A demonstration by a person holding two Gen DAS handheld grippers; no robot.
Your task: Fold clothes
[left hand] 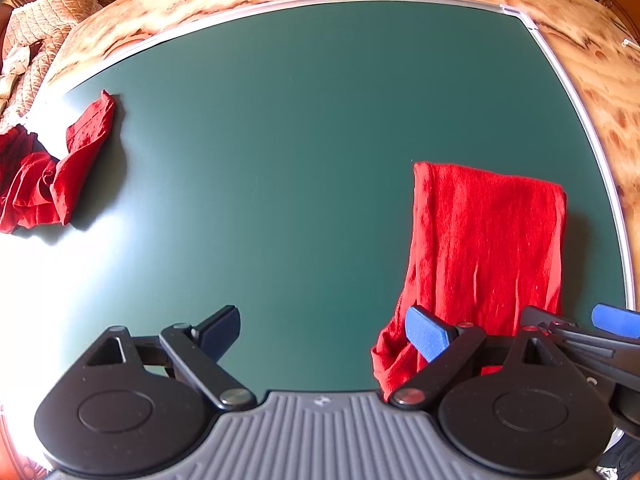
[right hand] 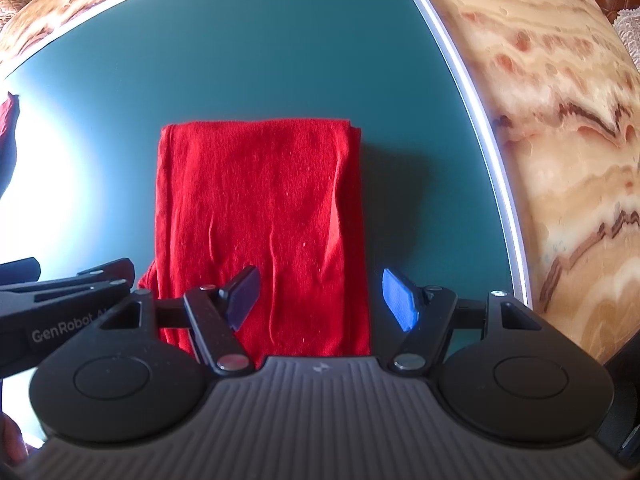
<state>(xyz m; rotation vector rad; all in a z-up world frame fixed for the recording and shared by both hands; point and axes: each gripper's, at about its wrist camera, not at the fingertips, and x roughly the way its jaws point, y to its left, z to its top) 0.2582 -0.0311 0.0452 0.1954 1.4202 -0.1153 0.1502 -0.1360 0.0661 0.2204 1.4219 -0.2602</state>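
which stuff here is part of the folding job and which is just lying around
Part of the job:
- folded red cloth on the green mat
- crumpled red clothes at the mat's left edge
- left gripper and right gripper, both open and empty

Just lying about:
- marble-patterned table under the mat
- beige knitted cover in the far corner

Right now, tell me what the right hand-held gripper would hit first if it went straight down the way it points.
Probably the folded red garment: the right hand-held gripper hangs open above its near end, nothing between. Below that lies the green mat.
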